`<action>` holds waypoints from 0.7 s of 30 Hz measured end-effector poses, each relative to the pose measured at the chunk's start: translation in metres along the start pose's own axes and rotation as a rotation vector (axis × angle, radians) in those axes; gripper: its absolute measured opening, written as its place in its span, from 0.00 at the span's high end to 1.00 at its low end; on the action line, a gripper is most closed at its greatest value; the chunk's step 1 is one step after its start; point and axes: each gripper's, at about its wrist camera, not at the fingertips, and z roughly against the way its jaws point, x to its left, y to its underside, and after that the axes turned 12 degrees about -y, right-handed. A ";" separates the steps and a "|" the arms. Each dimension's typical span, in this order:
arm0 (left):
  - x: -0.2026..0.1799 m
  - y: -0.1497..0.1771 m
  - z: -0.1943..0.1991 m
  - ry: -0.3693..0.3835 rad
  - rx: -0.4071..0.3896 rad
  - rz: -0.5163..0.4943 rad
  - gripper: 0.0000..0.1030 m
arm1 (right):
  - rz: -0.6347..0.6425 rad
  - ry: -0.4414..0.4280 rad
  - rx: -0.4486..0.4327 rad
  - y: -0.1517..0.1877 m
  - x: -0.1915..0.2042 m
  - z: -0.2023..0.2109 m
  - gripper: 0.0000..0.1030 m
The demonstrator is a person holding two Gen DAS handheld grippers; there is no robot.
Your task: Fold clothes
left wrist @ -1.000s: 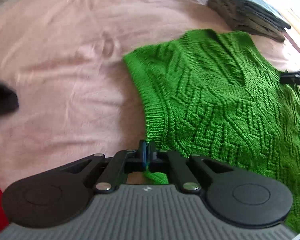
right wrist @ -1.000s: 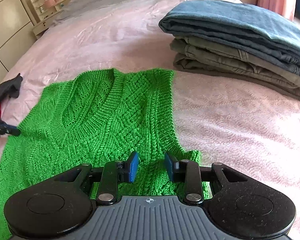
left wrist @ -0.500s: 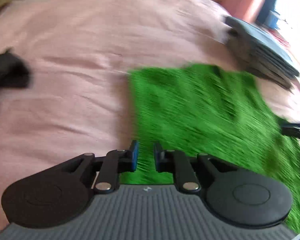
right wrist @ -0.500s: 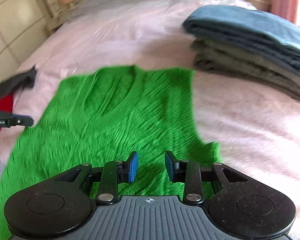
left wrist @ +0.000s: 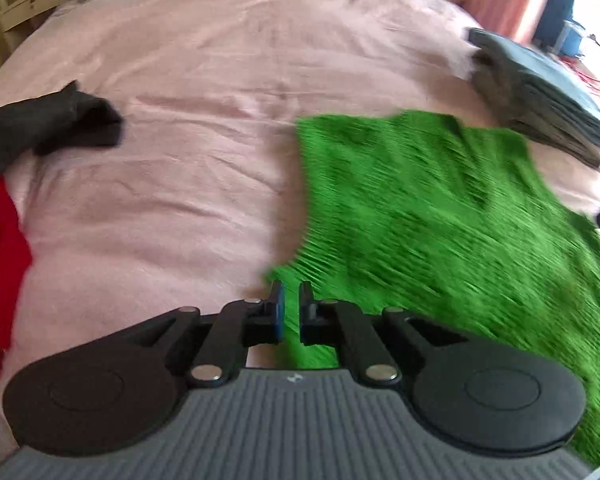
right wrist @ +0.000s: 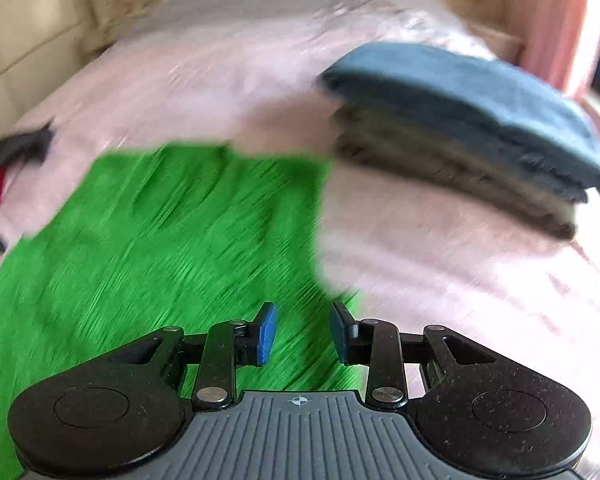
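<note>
A green knitted vest (left wrist: 420,220) lies flat on the pink bedspread (left wrist: 180,200), blurred by motion in both views. My left gripper (left wrist: 291,312) hovers at the vest's left lower edge, its blue-padded fingers a narrow gap apart with nothing clamped. In the right wrist view the vest (right wrist: 160,248) fills the lower left, and my right gripper (right wrist: 304,332) stands open above its right edge near the armhole, holding nothing. Each gripper's tip shows at the edge of the other's view.
A stack of folded trousers and jeans (right wrist: 460,132) sits right of the vest, also seen as the stack (left wrist: 540,92). A dark grey garment (left wrist: 48,128) and a red garment (left wrist: 0,260) lie at the left. Cream drawers (right wrist: 28,40) stand beyond the bed.
My left gripper has let go of the vest's edge and opened. Both grippers have drawn back from the vest, so more of the bed shows.
</note>
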 end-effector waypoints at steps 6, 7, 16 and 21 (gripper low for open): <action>-0.026 0.073 0.011 -0.049 0.089 -0.063 0.91 | 0.064 0.018 0.088 0.054 0.032 0.019 0.67; -0.022 0.086 0.022 -0.058 0.091 -0.054 0.92 | 0.065 0.021 0.106 0.067 0.036 0.029 0.63; 0.001 0.158 0.121 -0.166 0.224 0.065 0.93 | -0.091 0.014 0.267 0.154 0.052 0.127 0.62; -0.024 0.157 0.170 -0.011 0.167 0.056 0.92 | 0.011 -0.056 0.172 0.137 0.078 0.152 0.62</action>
